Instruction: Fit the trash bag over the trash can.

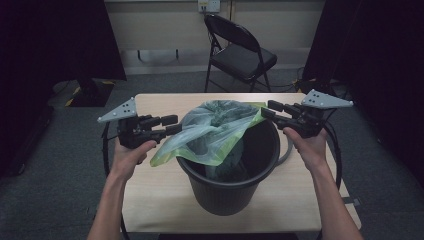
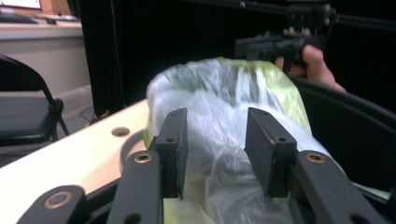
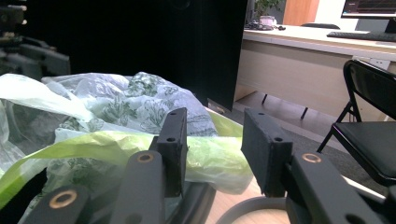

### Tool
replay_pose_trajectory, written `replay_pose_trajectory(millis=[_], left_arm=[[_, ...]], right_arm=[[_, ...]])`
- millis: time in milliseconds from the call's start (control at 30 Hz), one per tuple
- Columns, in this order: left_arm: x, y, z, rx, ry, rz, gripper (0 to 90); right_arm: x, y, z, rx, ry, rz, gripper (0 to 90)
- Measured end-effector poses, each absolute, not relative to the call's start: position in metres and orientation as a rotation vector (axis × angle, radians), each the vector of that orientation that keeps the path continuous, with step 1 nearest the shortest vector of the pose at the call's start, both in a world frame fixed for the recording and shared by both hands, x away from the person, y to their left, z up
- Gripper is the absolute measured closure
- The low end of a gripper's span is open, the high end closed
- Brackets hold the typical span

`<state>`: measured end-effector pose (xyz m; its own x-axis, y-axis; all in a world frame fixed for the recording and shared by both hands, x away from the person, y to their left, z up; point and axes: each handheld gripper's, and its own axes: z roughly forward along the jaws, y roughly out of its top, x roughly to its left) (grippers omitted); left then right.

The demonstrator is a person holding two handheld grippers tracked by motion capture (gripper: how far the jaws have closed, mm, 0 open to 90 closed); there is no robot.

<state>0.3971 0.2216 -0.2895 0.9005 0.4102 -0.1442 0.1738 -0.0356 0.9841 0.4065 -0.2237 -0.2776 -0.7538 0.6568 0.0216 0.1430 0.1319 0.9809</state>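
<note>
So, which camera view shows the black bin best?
The high view: the black bin shows whole there, on the table, with the green bag draped over its mouth. The left gripper view shows its rim; the right gripper view shows a dark sliver.

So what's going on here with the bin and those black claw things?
A person stands at a light wooden table holding a two-jaw tool in each hand. Between them is a round black plastic bin with a thin green-and-clear plastic bag bunched up over its mouth. The left gripper and the right gripper are both open, one at each side of the bag, with neither gripping it yet. It looks like they may be about to spread the bag over the rim.
</note>
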Motion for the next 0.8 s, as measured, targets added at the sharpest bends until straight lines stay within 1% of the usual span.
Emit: replay_pose_trajectory(millis=[33,67,100,133,200,233,300,367,433,533,733,767,800], left_arm=[[0.4,0.223,-0.287,1.604,0.456,0.209,63.2],[0.405,0.223,-0.284,1.602,0.447,0.208,67.2],[0.408,0.222,-0.282,1.605,0.43,0.204,75.9],[0.414,0.218,-0.28,1.615,0.432,0.201,78.8],[0.421,0.213,-0.279,1.619,0.443,0.194,78.2],[0.424,0.211,-0.279,1.615,0.452,0.189,76.4],[0.432,0.208,-0.283,1.611,0.486,0.176,69.8],[0.435,0.204,-0.289,1.638,0.521,0.176,65.2],[0.431,0.203,-0.295,1.663,0.505,0.169,65.2],[0.422,0.206,-0.301,1.64,0.497,0.163,64.8],[0.405,0.211,-0.299,1.667,0.47,0.169,62.0],[0.404,0.212,-0.298,1.675,0.465,0.167,61.9],[0.405,0.213,-0.297,1.675,0.464,0.165,61.7]], right_arm=[[0.407,-0.223,-0.277,0.767,1.993,1.661,62.1],[0.407,-0.223,-0.276,0.762,1.995,1.666,62.6],[0.408,-0.221,-0.275,0.762,1.997,1.667,62.9],[0.408,-0.22,-0.275,0.759,1.996,1.666,63.1],[0.409,-0.219,-0.274,0.756,2.001,1.667,63.2],[0.409,-0.218,-0.273,0.757,2.003,1.667,63.8],[0.408,-0.217,-0.274,0.746,2.014,1.669,64.1],[0.405,-0.217,-0.276,0.743,2.027,1.654,63.6],[0.402,-0.219,-0.278,0.746,2.034,1.628,61.9],[0.398,-0.223,-0.28,0.746,2.027,1.617,59.1],[0.393,-0.23,-0.285,0.789,2.002,1.636,53.4],[0.394,-0.231,-0.286,0.801,2.004,1.644,54.5],[0.396,-0.231,-0.288,0.804,2.013,1.655,57.5]])
